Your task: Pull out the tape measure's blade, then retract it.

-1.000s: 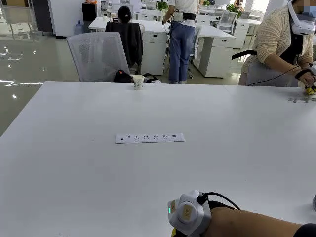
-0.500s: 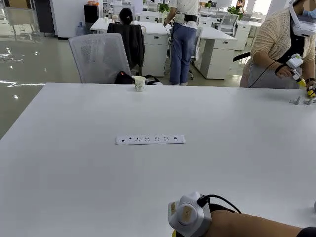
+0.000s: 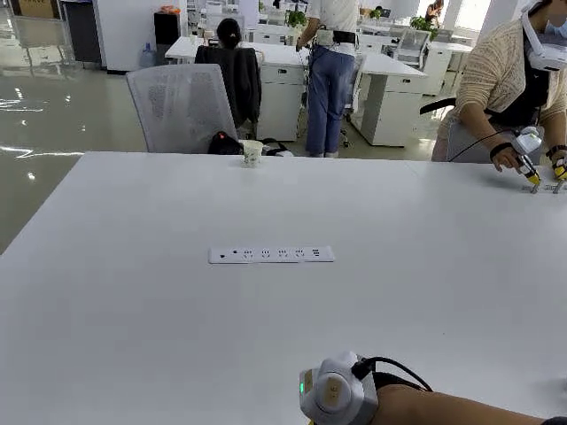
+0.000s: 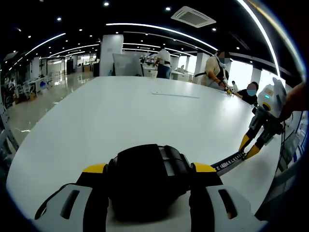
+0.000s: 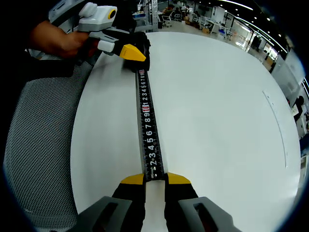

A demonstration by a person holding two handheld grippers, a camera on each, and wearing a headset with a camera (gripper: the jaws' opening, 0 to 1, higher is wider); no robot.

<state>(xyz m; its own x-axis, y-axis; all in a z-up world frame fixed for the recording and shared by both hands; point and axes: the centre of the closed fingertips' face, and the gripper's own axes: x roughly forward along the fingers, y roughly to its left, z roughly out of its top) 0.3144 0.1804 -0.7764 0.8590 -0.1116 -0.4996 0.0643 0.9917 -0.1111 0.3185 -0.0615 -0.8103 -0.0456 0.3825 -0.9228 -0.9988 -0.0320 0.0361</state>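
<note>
In the left gripper view my left gripper (image 4: 149,168) is shut on the black tape measure case (image 4: 147,181), held low over the white table (image 4: 120,111). The blade (image 4: 231,164) runs right to my right gripper (image 4: 248,147). In the right gripper view my right gripper (image 5: 154,178) is shut on the blade's tip. The numbered blade (image 5: 146,121) stretches straight along the table edge to the case (image 5: 141,48) in the left gripper (image 5: 130,51). A gripper (image 3: 330,394) sits at the bottom edge of the head view; its jaws are hidden.
A white power strip (image 3: 271,255) lies mid-table and a paper cup (image 3: 252,151) stands at the far edge. A grey mesh chair (image 5: 38,145) sits beside the table edge. Another person (image 3: 509,80) works with grippers at the far right corner.
The gripper at the bottom of the head view has stayed where it was. The person at the far right has raised a hand and brought it back down to the table.
</note>
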